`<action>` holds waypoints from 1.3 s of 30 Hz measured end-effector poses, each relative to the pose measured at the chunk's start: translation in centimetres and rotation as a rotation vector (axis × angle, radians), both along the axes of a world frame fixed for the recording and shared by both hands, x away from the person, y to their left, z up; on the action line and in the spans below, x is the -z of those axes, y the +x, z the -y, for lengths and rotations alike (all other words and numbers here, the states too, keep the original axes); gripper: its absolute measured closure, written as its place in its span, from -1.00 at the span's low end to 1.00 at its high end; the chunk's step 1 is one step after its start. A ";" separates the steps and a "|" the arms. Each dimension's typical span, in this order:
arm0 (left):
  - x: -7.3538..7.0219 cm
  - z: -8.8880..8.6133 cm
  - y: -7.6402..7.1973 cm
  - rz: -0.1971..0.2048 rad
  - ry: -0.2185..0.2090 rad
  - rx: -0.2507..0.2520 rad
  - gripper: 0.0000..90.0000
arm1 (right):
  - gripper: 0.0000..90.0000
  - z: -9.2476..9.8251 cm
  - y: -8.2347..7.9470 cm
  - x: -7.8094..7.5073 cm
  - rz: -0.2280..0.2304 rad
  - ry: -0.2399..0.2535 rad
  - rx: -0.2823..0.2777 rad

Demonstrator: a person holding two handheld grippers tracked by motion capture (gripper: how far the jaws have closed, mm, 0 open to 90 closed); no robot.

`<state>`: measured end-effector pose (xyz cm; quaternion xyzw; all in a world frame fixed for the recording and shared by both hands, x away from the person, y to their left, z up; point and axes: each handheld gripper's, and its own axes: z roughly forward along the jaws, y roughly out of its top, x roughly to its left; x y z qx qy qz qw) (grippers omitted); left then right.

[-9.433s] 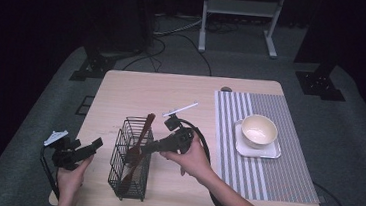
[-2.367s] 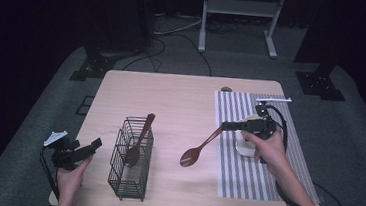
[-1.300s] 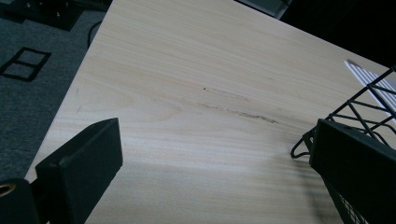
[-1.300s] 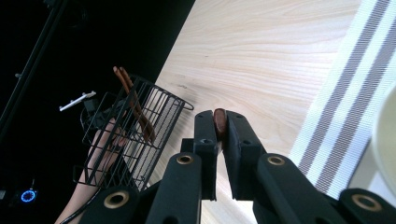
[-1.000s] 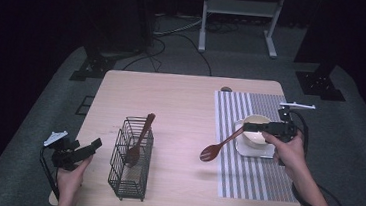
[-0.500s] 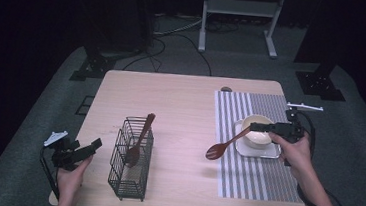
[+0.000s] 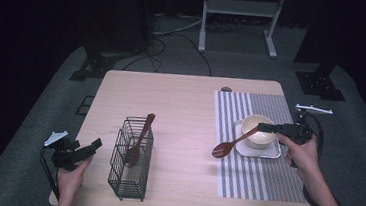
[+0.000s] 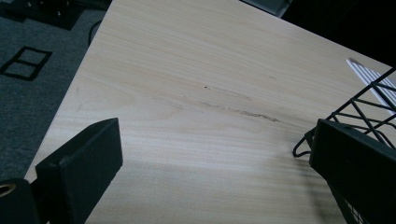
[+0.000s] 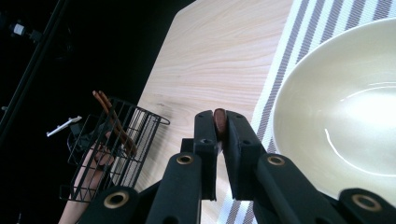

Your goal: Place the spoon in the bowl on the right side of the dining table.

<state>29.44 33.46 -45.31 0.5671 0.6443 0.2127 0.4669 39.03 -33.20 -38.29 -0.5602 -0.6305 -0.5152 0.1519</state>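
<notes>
Pale wood surface point(image 7: 181, 103) carries a striped mat point(image 7: 256, 164); the right claw point(image 7: 265, 127) clamps a brown spoon point(image 7: 232, 142) slanting over the bowl's point(image 7: 263, 135) rim, while the left claw point(image 7: 96, 144) gapes empty.

The right gripper point(image 7: 268, 127) now holds the slotted wooden spoon point(image 7: 232, 143) by its handle beside the bowl point(image 7: 259, 131). Earlier it gripped that spoon at the wire basket point(image 7: 130, 161).

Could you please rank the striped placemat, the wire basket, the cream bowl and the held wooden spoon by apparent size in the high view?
1. Striped placemat, clearly largest.
2. Wire basket.
3. and 4. Cream bowl and held wooden spoon: unsure; the spoon looks longer, the bowl broader, and the spoon is raised nearer the camera.
</notes>
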 end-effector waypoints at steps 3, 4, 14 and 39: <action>0.0 0.0 0.0 0.000 0.000 0.001 -0.96 | 0.84 0.3 0.0 0.1 -0.003 0.001 0.012; 0.0 0.0 0.0 0.000 0.000 0.000 -0.96 | 0.84 0.4 0.0 0.1 -0.003 0.001 0.014; 0.0 0.0 0.0 0.001 0.001 -0.004 -0.96 | 0.84 1.0 0.0 0.3 -0.005 0.012 0.036; 0.0 0.0 0.0 0.000 0.002 -0.005 -0.96 | 0.85 4.2 -0.6 -0.7 0.015 0.011 0.125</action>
